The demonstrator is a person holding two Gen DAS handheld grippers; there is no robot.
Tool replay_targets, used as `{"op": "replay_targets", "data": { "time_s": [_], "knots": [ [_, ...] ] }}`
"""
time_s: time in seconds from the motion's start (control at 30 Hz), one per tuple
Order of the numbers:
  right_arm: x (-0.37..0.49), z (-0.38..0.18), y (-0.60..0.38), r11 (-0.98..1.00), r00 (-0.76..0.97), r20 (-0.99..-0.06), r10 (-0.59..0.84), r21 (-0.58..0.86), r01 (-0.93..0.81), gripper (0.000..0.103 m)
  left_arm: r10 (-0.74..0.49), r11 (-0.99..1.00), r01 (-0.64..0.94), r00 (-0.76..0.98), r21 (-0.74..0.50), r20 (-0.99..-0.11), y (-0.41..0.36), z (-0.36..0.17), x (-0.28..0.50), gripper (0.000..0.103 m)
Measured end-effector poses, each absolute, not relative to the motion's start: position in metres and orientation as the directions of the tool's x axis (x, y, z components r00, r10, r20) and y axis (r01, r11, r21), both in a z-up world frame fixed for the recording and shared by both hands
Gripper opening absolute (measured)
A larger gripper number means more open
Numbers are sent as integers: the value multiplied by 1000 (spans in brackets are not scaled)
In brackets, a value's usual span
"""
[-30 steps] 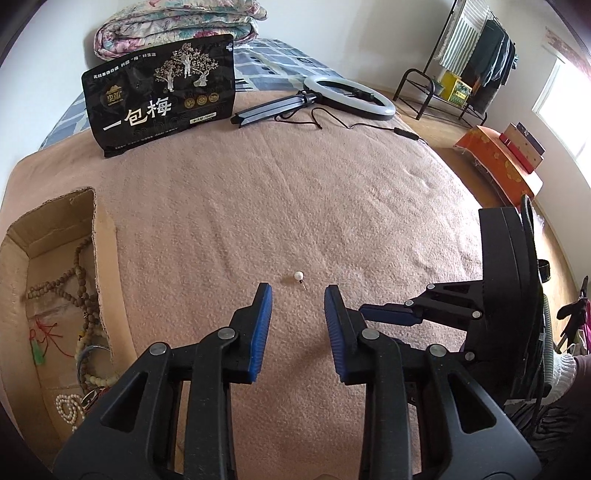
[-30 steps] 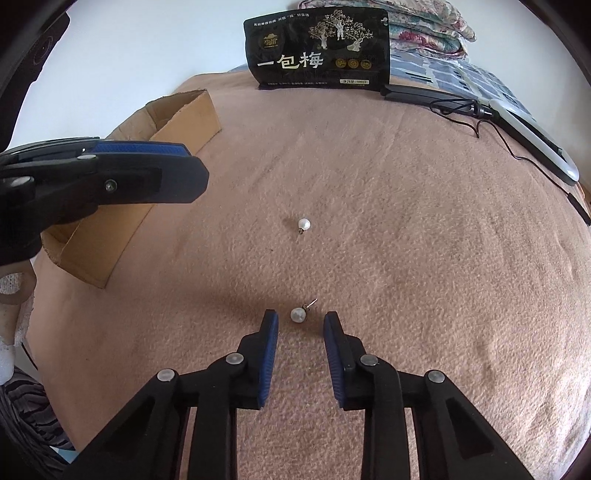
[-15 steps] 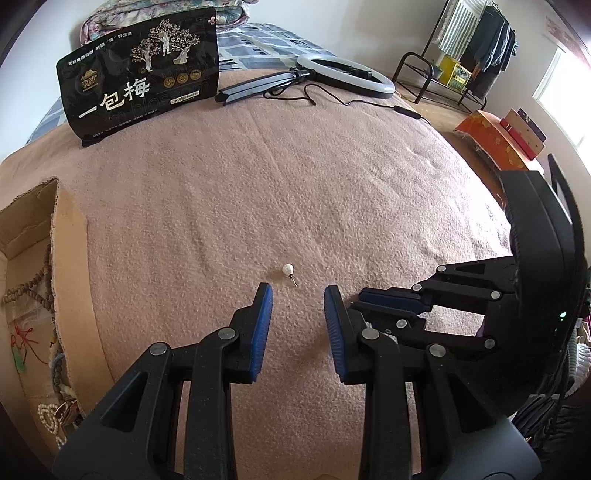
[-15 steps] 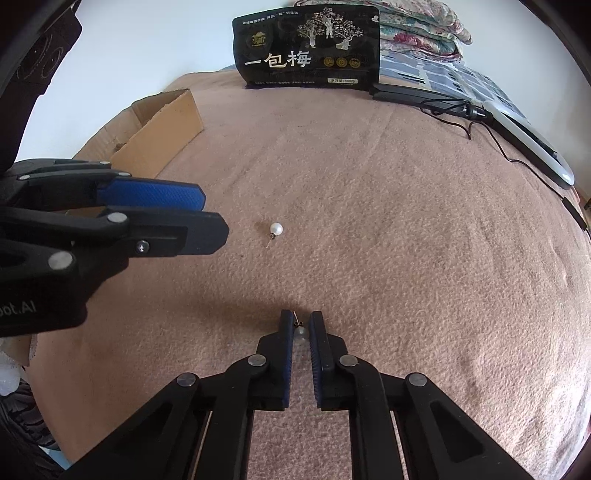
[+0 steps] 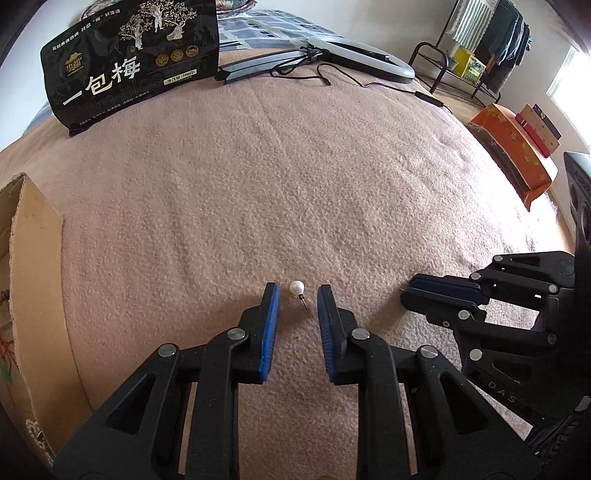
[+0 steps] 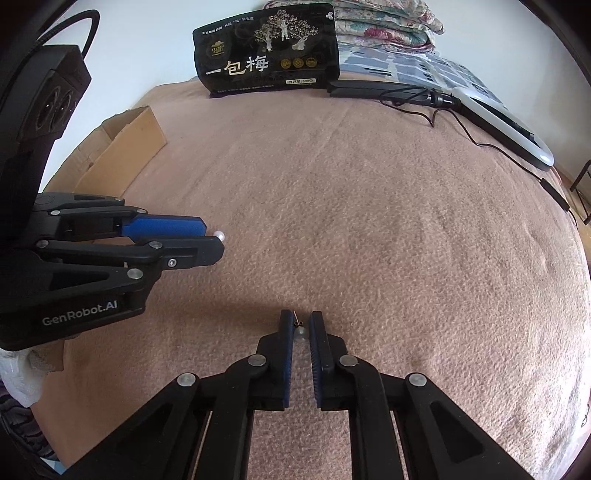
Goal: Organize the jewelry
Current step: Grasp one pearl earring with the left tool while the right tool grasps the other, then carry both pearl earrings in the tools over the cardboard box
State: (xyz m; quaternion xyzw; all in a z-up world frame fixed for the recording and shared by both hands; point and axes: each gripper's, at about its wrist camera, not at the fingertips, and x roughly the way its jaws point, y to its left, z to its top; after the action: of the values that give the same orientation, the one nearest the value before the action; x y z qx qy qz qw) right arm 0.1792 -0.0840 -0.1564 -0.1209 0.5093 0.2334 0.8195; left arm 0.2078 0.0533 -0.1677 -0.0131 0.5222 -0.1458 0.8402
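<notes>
Two pearl earrings are on the pink blanket. One pearl earring [image 5: 297, 287] lies between the blue pads of my left gripper [image 5: 297, 295], whose jaws are closing with gaps still on both sides of it. From the right wrist view the same pearl [image 6: 219, 234] peeks out at the tip of the left gripper [image 6: 207, 240]. My right gripper [image 6: 300, 322] is shut on the other pearl earring [image 6: 299, 331], its post sticking out ahead of the tips. In the left wrist view the right gripper [image 5: 406, 295] reaches in from the right.
A cardboard box [image 5: 35, 280] with bead strings stands at the left edge of the bed. At the back lean a black snack bag [image 5: 129, 62] and a ring light [image 5: 362, 61] with its cable. Folded quilts [image 6: 388, 22] lie behind. An orange box [image 5: 513, 155] sits on the floor.
The left gripper came down and forward until the pearl lay between its pads, and its jaws narrowed. The right gripper closed on the second pearl and shifted sideways with it.
</notes>
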Motion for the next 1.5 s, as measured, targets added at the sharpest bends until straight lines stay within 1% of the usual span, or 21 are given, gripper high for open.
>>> {"op": "replay_targets", "data": {
  "time_s": [0.2,0.27,0.33,0.43,0.83,1.5],
  "knots": [
    [180,-157,-84,862,370,-892,261,43,-505,6,-248,957,245,418,-154,-874,48,-173,210,20],
    [180,-157,-84,862,371,-892,261,42,-505,6,-246,957,249,423,-149,-872,47,-174,210,17],
    [180,-157,-84,862,370,-892,261,43,-504,6,-244,957,251,423,-146,-872,47,-175,211,11],
    [180,-157,-83,862,370,-892,261,43,-504,6,-242,958,248,427,-144,-871,47,-175,212,6],
    [178,-153,-83,866,382,-884,268,47,-498,6,-223,963,241,452,-122,-863,46,-162,201,6],
    [167,-112,-89,881,441,-844,304,73,-467,6,-256,955,270,551,-120,-795,55,-99,167,6]
  ]
}}
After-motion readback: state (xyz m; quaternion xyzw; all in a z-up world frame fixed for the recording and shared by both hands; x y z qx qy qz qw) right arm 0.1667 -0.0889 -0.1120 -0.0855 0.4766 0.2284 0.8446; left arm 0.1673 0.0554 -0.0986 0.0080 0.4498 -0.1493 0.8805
